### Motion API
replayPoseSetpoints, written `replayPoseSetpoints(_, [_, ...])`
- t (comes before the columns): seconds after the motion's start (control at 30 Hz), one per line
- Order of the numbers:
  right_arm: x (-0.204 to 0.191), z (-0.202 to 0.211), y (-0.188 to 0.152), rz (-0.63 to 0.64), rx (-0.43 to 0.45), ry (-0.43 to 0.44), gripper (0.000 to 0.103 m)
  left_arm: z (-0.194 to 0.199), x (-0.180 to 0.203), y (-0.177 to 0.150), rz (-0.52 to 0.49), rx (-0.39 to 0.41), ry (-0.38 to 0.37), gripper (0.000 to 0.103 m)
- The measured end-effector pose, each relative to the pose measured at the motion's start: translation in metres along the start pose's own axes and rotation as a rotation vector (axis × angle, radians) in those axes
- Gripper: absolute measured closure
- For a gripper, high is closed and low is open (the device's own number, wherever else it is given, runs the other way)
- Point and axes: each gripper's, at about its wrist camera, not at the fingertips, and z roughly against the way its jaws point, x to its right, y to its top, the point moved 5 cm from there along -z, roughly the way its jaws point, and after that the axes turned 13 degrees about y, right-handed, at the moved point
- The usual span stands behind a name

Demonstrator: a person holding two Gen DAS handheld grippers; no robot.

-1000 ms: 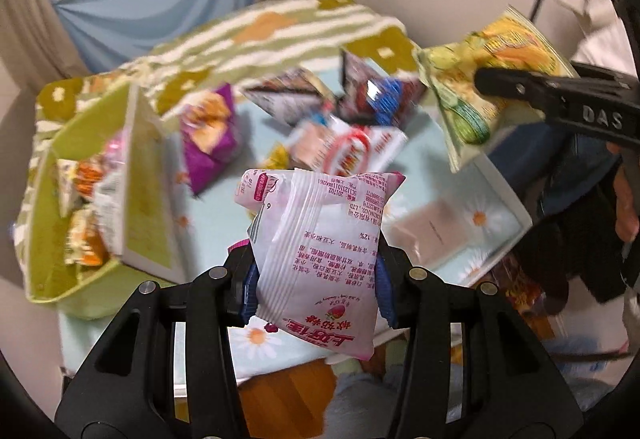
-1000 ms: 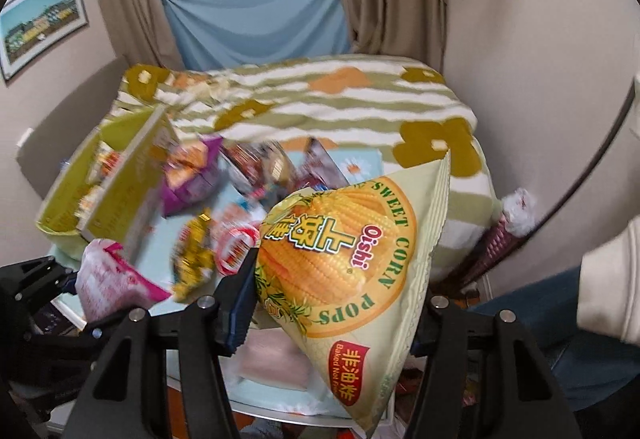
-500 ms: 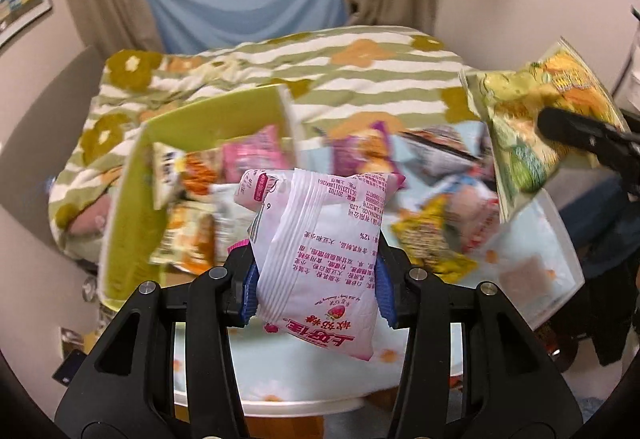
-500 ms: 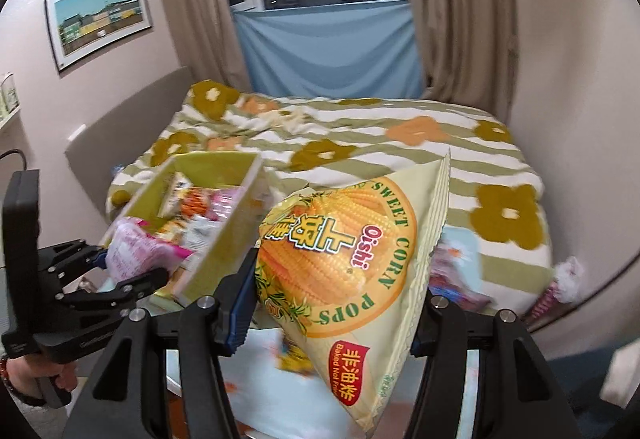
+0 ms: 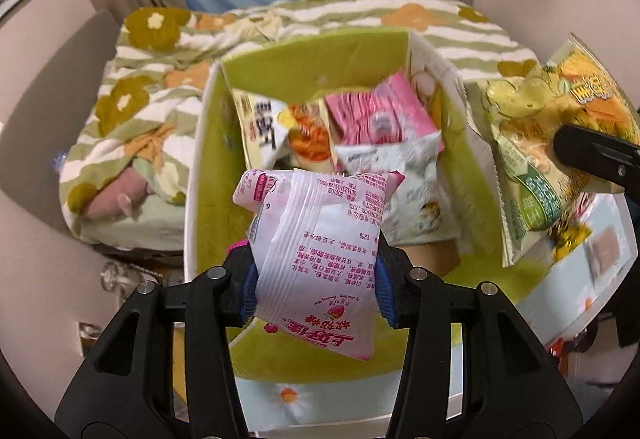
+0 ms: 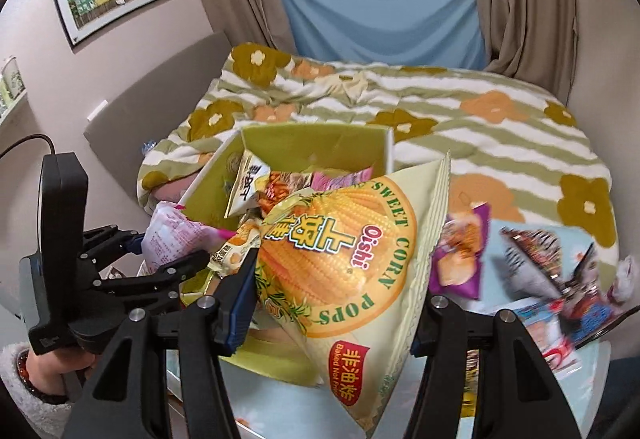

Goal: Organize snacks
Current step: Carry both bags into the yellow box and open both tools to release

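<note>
My left gripper (image 5: pixel 316 279) is shut on a pink-and-white snack packet (image 5: pixel 320 251) and holds it over the near end of the green box (image 5: pixel 208 167). The box holds several snack bags. In the right wrist view the left gripper (image 6: pixel 160 251) with the pink packet (image 6: pixel 172 235) sits at the box's left side (image 6: pixel 208 183). My right gripper (image 6: pixel 332 303) is shut on a big yellow Sweet Corn Pops bag (image 6: pixel 344 251), held just right of the box. That bag also shows in the left wrist view (image 5: pixel 540 155).
Loose snack bags lie on the floral table to the right: a purple bag (image 6: pixel 460 259) and a dark striped bag (image 6: pixel 536 263). The table's near edge (image 5: pixel 320 411) is below the box. A bed with a striped flower blanket (image 6: pixel 480 111) stands behind.
Both grippers have swung left from the loose snack pile to the green box, each still holding its bag. The box now fills the centre of the left wrist view.
</note>
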Motion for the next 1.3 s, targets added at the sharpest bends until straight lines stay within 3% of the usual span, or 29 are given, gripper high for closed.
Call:
replayPoseSetpoints(0.03, [-0.001, -0.006, -0.001, -0.004, -0.006, -0.005, 0.049, -0.003, -0.001, -0.002, -0.006, -0.004, -0.006, 0.051])
replayPoseSetpoints(0.07, [-0.003, -0.012, -0.002, -0.010, -0.013, -0.012, 0.049, -0.005, 0.000, -0.005, -0.016, -0.003, -0.013, 0.027])
replayPoseSetpoints(0.13, [-0.004, -0.019, -0.006, -0.021, -0.026, -0.020, 0.049, -0.001, -0.003, -0.008, -0.021, 0.043, 0.004, 0.000])
replayPoseSetpoints(0.27, [-0.002, -0.027, -0.009, -0.035, -0.047, -0.043, 0.049, 0.005, -0.008, -0.012, -0.003, 0.064, -0.035, 0.000])
replayPoseSetpoints(0.47, [-0.010, -0.028, -0.012, -0.026, -0.070, -0.030, 0.048, 0.010, -0.022, -0.021, 0.107, 0.028, -0.073, 0.000])
replayPoseSetpoints(0.77, [-0.027, -0.061, -0.003, 0.014, -0.117, 0.050, 0.047, 0.021, -0.044, -0.020, 0.137, 0.019, 0.038, 0.000])
replayPoseSetpoints(0.8, [-0.028, -0.067, -0.004, 0.009, -0.129, 0.069, 0.045, 0.021, -0.047, -0.020, 0.140, 0.017, 0.043, 0.000])
replayPoseSetpoints(0.87, [-0.028, -0.074, -0.008, -0.003, -0.143, 0.089, 0.029, 0.020, -0.049, -0.022, 0.142, 0.012, 0.050, 0.000])
replayPoseSetpoints(0.9, [-0.027, -0.075, -0.010, -0.007, -0.140, 0.087, 0.012, 0.019, -0.048, -0.024, 0.140, 0.006, 0.056, 0.000])
replayPoseSetpoints(0.93, [-0.026, -0.075, -0.011, -0.010, -0.130, 0.082, 0.000, 0.017, -0.048, -0.026, 0.139, -0.002, 0.059, 0.000])
replayPoseSetpoints(1.3, [-0.024, -0.055, -0.022, 0.009, -0.096, 0.078, 0.000, 0.025, -0.045, -0.032, 0.134, -0.005, 0.068, 0.000])
